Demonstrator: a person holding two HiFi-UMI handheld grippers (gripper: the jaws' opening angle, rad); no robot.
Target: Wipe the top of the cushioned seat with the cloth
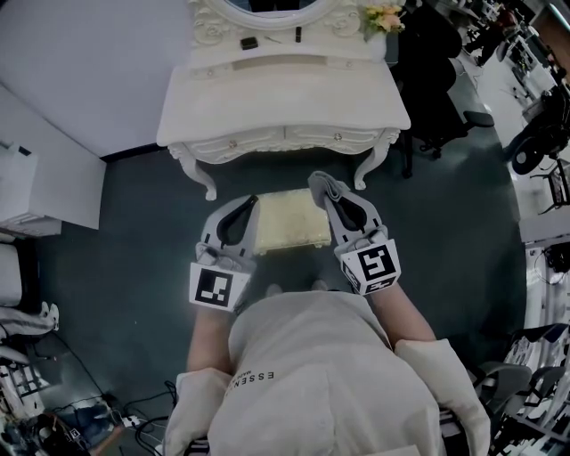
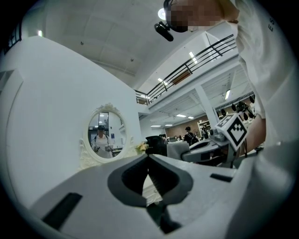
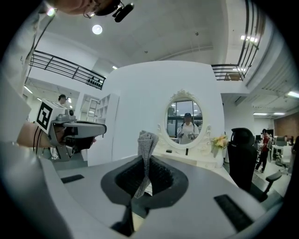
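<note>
Left tool (image 1: 242,214): jaws pressed together, nothing in them, held above the cushioned seat's (image 1: 289,223) left edge | right tool (image 1: 337,198): clamped on the grey cloth (image 1: 322,184), above the right edge, cloth poking past the tips | both point at the white bench (image 1: 285,89) | dark carpet (image 1: 142,232) below, oval mirror (image 3: 185,119) ahead

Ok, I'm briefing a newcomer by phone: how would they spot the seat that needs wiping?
Start at the ornate white dressing table with the oval mirror. On the dark floor in front of it stands a small rectangular stool with a pale yellow cushioned top. It is the only low padded piece there, unlike the black office chairs to the right.
</note>
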